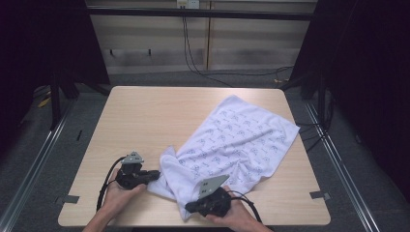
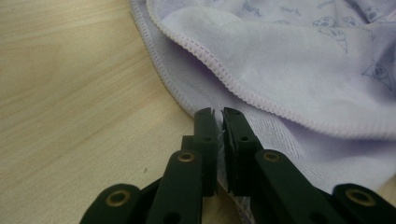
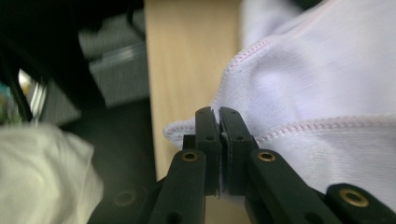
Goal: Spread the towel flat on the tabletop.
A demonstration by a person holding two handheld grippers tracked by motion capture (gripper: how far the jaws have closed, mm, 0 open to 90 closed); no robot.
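light wood forms the top of the desk (image 1: 145, 116), which carries a white printed cloth (image 1: 241, 137). at the left, the left hand-held gripper (image 1: 153, 175) lies low over the near part of the desk, its jaws closed on the hemmed edge of the cloth; the left gripper view shows the fabric pinched between them beside a folded-over hem. the cloth spreads from this bunched near corner toward the far right of the desk, where it lies flat with its small dark print facing up. further right, the right hand-held gripper (image 1: 189, 208) sits at the near edge of the desk, its jaws clamped on another hemmed corner of the cloth, which rises in folds just beyond them.
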